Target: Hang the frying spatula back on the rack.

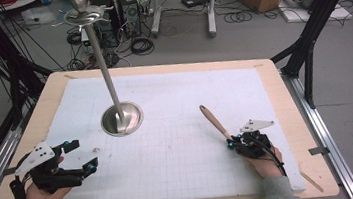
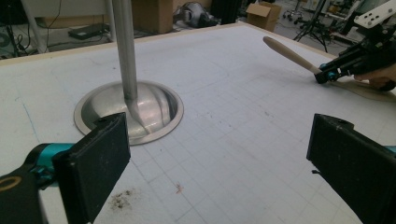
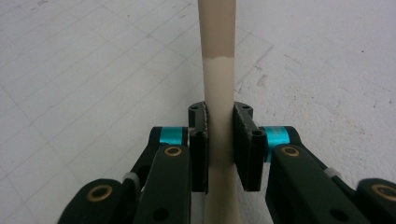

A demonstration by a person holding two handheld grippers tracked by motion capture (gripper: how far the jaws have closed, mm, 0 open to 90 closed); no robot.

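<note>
one wooden stick (image 3: 219, 84) – pinched in right gripper (image 3: 219, 140) – one steel stand (image 1: 121, 118).

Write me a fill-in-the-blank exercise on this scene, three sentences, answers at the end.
1. The right gripper has its fingers closed on a ____ handle.
2. The left gripper holds nothing; its fingers stand ____.
3. The metal pole rises from a round ____ base on the white mat.

Missing words: wooden; open; metal
</note>
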